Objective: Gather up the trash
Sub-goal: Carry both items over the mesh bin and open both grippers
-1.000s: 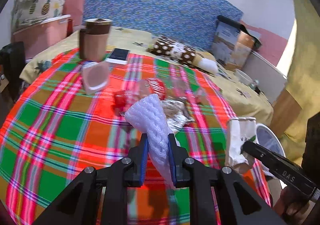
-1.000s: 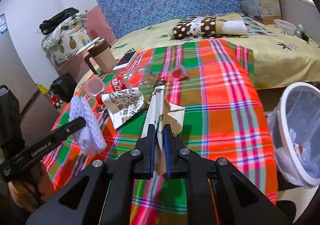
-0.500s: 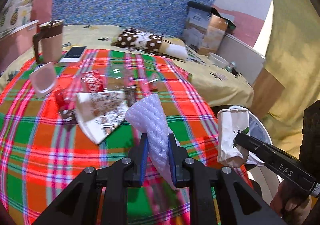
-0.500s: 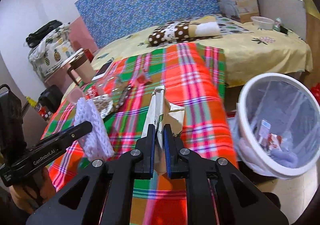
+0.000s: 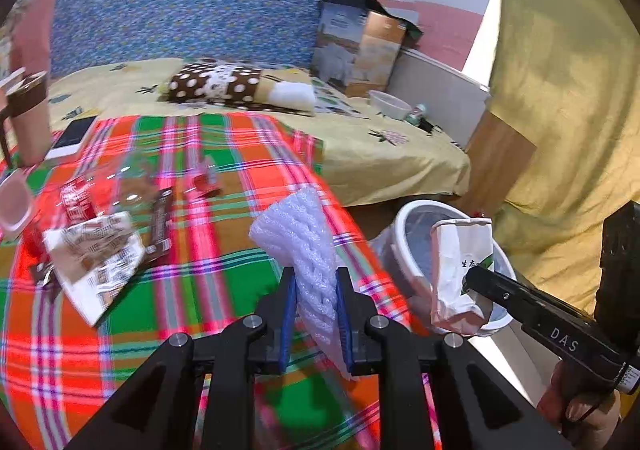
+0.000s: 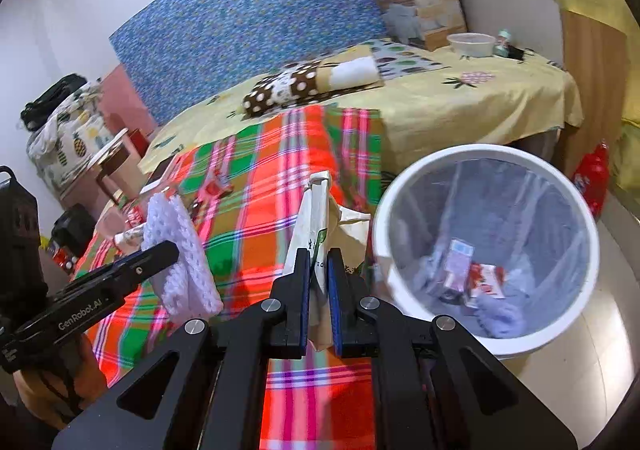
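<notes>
My left gripper (image 5: 316,278) is shut on a white foam net sleeve (image 5: 300,234), held above the plaid cloth near its right edge. The same white foam net sleeve (image 6: 180,246) shows at the left of the right wrist view. My right gripper (image 6: 318,260) is shut on a crumpled white paper bag (image 6: 316,218), just left of the white trash bin (image 6: 486,152). From the left wrist camera the paper bag (image 5: 456,266) hangs in front of the bin (image 5: 404,218). Wrappers lie in the bin's lined bottom.
On the plaid cloth (image 5: 224,154) lie a printed paper wrapper (image 5: 96,262), a red can (image 5: 76,194), clear plastic and a small red piece (image 5: 204,182). A brown mug (image 5: 28,118) and phone (image 5: 74,134) stand far left. A polka-dot pillow (image 5: 216,84) lies on the yellow sheet.
Both grippers have swung right with their loads, from over the middle of the plaid cloth toward its right edge. The bin has come much closer and larger in both views.
</notes>
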`<state>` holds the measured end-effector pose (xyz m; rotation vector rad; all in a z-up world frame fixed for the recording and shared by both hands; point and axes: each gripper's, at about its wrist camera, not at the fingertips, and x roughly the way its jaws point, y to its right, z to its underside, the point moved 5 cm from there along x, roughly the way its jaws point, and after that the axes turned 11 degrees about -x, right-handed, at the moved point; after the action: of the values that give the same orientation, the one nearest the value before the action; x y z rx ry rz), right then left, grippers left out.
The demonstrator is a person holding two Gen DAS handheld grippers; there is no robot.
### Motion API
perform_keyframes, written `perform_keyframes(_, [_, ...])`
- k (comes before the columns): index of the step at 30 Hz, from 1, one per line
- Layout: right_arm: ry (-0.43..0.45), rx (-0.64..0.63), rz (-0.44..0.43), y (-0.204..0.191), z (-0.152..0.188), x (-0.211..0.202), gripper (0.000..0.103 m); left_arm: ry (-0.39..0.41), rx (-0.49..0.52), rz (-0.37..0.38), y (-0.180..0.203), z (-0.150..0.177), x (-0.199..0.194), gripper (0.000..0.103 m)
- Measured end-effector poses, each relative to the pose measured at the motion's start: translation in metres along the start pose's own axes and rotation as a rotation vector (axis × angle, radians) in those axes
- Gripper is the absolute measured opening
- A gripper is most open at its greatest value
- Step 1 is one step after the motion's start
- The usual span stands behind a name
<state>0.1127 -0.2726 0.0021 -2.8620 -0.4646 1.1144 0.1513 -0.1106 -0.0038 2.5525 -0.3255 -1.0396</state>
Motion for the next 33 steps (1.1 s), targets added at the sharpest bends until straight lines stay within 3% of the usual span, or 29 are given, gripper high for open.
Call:
perform_keyframes(17, [0.014, 0.127, 0.153, 0.076, 0.013, -0.02, 0.011, -0.076, 0.154, 0.143, 0.103, 0.004, 0.062, 0.019])
perform_keyframes(31, [-0.054, 0.164, 0.147, 0.098, 0.027, -0.007, 0.012, -0.198, 0.215, 0.18, 0.134, 0.027, 0.115, 0.02])
perform_keyframes(33, [-0.063, 0.169, 0.141, 0.099, 0.029, -0.005, 0.013, -0.21, 0.217, 0.188, 0.134, 0.029, 0.119, 0.025])
